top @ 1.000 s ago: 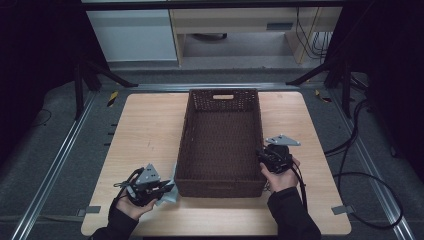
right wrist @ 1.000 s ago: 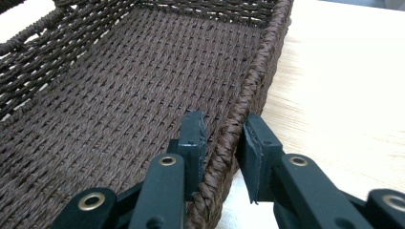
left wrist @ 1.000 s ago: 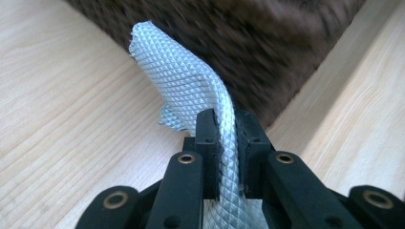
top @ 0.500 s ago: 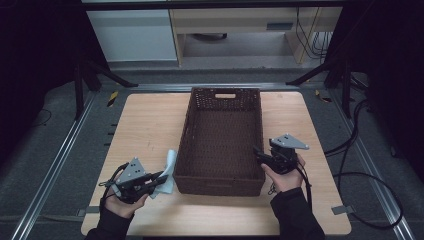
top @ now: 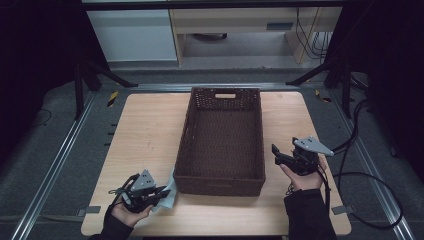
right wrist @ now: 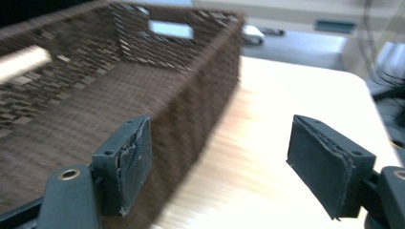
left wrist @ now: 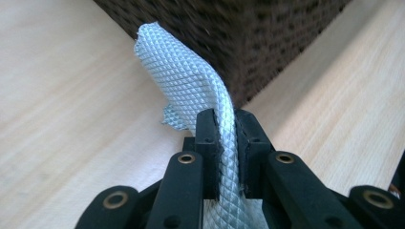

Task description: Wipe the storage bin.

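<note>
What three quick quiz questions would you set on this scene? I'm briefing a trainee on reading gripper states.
1. True or false: the right gripper is clamped on the basket wall.
2. What does the left gripper hold? A) a sponge B) a pale textured cloth C) a cable
3. Where does the left gripper sit in relation to the brown woven basket?

Key:
1. False. Its jaws have just been opening; they stand wide apart with nothing between them, beside the basket's right wall.
2. B. The cloth is pinched between the shut jaws.
3. Outside it, by the basket's near left corner, over the wooden table.
</note>
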### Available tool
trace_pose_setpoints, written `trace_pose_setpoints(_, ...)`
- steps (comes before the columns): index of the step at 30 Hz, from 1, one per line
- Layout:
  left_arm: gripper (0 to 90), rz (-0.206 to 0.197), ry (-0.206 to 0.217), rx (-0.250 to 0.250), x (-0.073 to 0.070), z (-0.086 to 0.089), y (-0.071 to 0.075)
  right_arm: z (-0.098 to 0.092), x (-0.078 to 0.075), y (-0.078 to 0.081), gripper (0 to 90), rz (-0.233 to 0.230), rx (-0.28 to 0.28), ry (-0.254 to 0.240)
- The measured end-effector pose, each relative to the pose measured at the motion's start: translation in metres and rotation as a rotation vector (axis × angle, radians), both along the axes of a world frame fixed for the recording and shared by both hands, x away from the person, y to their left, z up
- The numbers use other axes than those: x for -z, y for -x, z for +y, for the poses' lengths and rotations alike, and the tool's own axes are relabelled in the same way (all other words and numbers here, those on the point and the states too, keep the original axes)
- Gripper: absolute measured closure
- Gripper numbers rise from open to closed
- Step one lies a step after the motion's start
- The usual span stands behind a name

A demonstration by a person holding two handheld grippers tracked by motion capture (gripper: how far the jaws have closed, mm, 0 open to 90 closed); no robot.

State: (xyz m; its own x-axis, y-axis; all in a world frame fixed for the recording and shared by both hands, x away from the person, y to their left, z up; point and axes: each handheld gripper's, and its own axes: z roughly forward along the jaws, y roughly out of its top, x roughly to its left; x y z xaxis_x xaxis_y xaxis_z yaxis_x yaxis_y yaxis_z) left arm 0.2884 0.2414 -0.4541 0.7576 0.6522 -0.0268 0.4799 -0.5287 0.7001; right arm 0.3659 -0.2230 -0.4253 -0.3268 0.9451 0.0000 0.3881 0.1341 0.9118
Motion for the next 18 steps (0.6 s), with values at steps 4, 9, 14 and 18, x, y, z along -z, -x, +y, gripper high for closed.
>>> trace_pose_setpoints(4, 80.7, -0.047, 0.055, -0.001, -0.014, 0.003, 0.005, -0.012, 0.012, -0.002, 22.5, 0.033, 0.041, 0.02)
trace_pose_setpoints(9, 80.6, -0.126, 0.13, -0.005, -0.037, 0.008, 0.014, -0.019, 0.018, -0.004, 22.1, 0.044, 0.066, 0.018)
trace_pose_setpoints(14, 80.6, -0.158, 0.15, 0.0, -0.045, 0.01, 0.017, -0.024, 0.024, -0.005, 22.1, 0.061, 0.083, 0.018)
trace_pose_setpoints(18, 80.6, -0.115, 0.107, 0.005, -0.033, 0.004, 0.013, -0.023, 0.025, -0.006, 21.6, 0.067, 0.082, 0.03)
